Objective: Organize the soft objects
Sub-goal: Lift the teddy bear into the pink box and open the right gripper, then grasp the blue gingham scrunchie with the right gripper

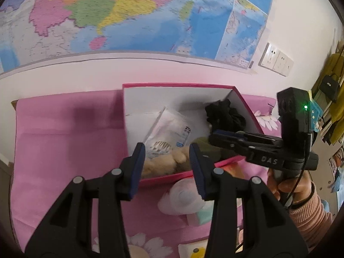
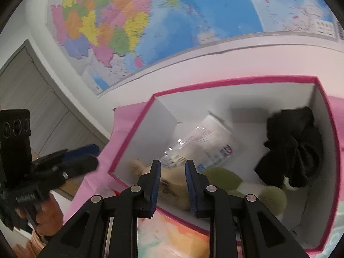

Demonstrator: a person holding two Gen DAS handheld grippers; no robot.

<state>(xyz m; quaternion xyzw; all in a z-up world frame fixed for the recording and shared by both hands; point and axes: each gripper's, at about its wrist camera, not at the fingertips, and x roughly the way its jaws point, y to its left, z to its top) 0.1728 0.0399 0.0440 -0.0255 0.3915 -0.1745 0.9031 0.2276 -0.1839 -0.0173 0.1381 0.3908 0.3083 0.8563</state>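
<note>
From the left wrist, the left hand-held gripper hangs with its jaws apart and nothing between them over the near edge of the pink-rimmed box on the bed, which holds a plastic packet, a tan plush toy and a black cloth in its far right corner. From the right wrist, the right hand-held gripper stands narrow but empty above the box's near edge, just over the plush toy.

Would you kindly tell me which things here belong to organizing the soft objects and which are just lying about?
Part of the job:
- pink-rimmed box
- black scrunchie
- tan plush toy
- green plush toy
- clear plastic packet
- pink and white plush, outside the box

Just lying about:
- wall map
- wall sockets
- black handbag
</note>
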